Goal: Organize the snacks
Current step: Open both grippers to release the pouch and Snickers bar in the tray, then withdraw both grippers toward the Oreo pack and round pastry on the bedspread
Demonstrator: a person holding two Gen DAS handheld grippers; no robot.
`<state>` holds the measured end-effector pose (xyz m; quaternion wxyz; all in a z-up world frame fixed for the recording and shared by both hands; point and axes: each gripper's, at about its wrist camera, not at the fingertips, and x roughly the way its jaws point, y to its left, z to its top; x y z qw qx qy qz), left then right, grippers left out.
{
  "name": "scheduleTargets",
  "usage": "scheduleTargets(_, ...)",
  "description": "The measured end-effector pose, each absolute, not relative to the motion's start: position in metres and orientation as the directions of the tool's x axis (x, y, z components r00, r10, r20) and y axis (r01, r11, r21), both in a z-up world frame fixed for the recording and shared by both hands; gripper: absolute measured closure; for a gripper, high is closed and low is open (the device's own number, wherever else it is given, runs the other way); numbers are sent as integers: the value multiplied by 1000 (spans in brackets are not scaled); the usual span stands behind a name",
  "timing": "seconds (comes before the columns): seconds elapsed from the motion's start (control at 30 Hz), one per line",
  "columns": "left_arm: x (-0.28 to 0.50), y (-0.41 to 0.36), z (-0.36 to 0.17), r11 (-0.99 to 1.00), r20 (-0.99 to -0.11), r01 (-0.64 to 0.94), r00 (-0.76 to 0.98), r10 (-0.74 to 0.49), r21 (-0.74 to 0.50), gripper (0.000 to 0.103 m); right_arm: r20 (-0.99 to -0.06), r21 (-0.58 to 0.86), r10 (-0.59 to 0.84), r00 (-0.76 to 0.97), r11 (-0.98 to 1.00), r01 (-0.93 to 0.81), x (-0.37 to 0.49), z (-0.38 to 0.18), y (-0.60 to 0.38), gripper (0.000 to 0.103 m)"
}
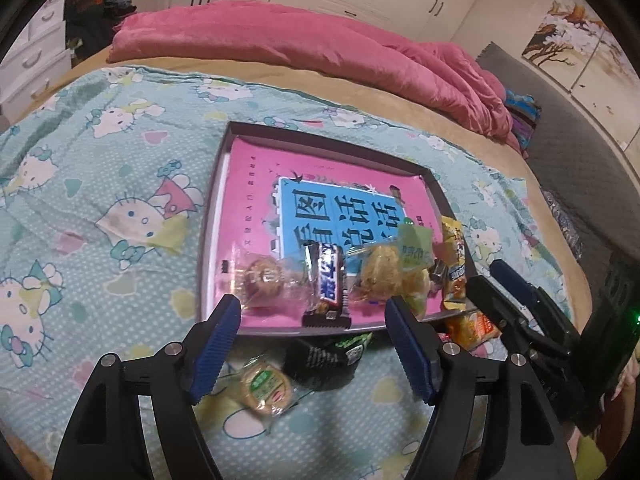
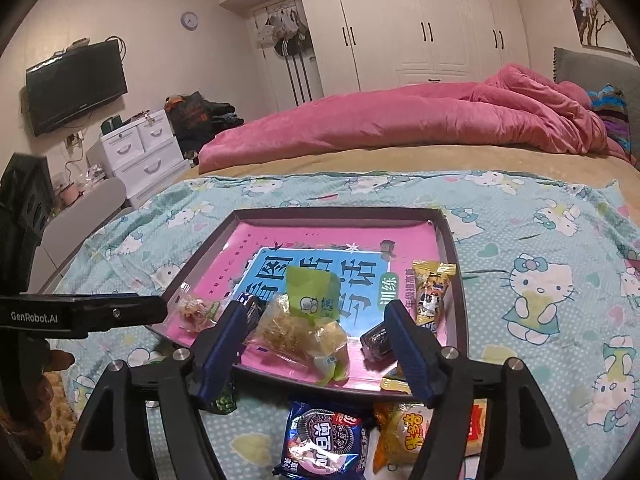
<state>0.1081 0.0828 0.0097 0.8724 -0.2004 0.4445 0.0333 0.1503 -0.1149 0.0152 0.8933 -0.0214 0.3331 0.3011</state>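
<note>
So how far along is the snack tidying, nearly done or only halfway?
Roughly halfway, I'd guess. Several snacks already lie in the tray, among them the Snickers bar and a yellow packet. Both hand-held grippers, left and right, are open and empty. The Oreo pack, orange packet and round cake wait on the blanket.

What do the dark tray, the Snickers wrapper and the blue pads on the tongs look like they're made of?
Tray: probably cardboard or thin plastic, going by its thin, straight, matte dark walls; hard to tell which.
Snickers wrapper: glossy plastic film, crinkled with bright glare and crimped ends.
Blue pads on the left tongs: likely rubber or soft plastic, matte with fine ribs.
</note>
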Motion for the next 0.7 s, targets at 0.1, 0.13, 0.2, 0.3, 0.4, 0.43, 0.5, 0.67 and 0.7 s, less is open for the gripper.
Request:
scheduleTargets(0.1,104,86,10,920,-792,-238,600,-112,-310,27,-606,165,522,600,820,-548,150,16,-117,30)
scheduleTargets(0.13,103,86,10,921,-793,-236,599,-113,-310,27,-606,165,523,600,820,-548,149,16,-117,30)
scheduleTargets(0.2,101,87,10,924,-796,-233,595,-111,-303,27,-607,164,522,599,820,-548,149,16,-117,30)
scheduleTargets(0.3,98,87,8,927,-801,-229,588,-111,-297,27,-615,167,522,591,819,-549,149,15,-117,30)
scheduleTargets(0.4,95,87,6,929,-805,-228,582,-111,-292,27,-617,173,526,585,816,-551,147,13,-117,30)
scheduleTargets(0.43,95,87,5,930,-806,-227,581,-110,-290,27,-618,174,527,583,815,-553,147,13,-117,29)
scheduleTargets(0.5,93,87,4,932,-807,-220,579,-114,-289,27,-621,176,530,577,812,-556,145,13,-117,29)
scheduleTargets(0.67,89,82,1,938,-811,-198,572,-125,-284,27,-637,176,528,561,808,-562,140,9,-116,29)
scheduleTargets(0.7,88,82,0,938,-812,-197,569,-127,-284,27,-640,175,527,558,808,-563,138,9,-116,29)
